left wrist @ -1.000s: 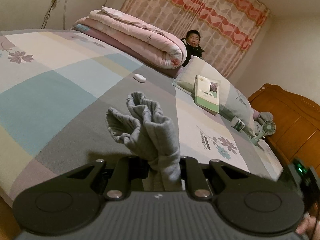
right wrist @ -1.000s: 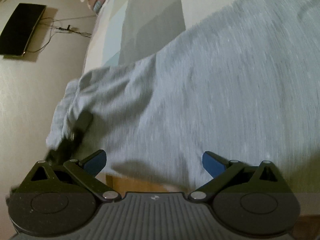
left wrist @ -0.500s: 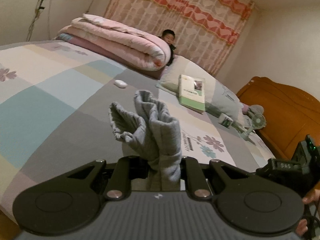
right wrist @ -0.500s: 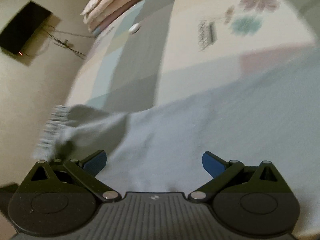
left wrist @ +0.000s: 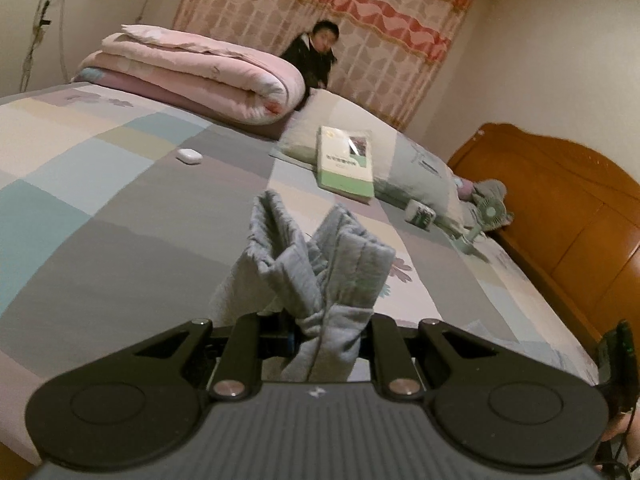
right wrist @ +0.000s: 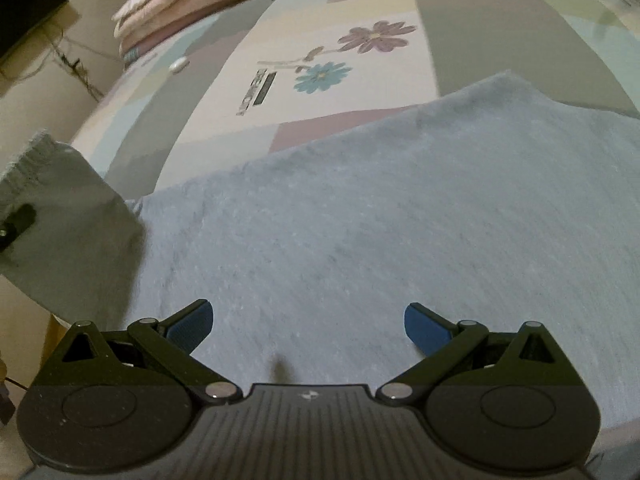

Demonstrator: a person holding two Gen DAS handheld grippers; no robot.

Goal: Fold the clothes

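A grey knit garment (right wrist: 380, 216) lies spread over the near part of the patchwork bed (right wrist: 344, 36). One ribbed end of the grey garment (left wrist: 320, 264) is bunched and lifted off the sheet, with my left gripper (left wrist: 328, 332) shut on it. In the right wrist view that lifted end (right wrist: 60, 216) hangs at the far left. My right gripper (right wrist: 308, 326) hovers over the spread cloth with its blue pads (right wrist: 424, 328) wide open and nothing between them.
A rolled pink quilt (left wrist: 200, 76), a pillow with a green book (left wrist: 346, 160), a white case (left wrist: 189, 155), a cup (left wrist: 419, 216) and a small fan (left wrist: 486, 216) lie on the bed. A person (left wrist: 316, 56) is at the far side. A wooden headboard (left wrist: 560, 208) stands on the right.
Both grippers have travelled further over the bed. The left one carried the bunched grey end along and up. The right view swung from the bed's edge up onto the spread garment.
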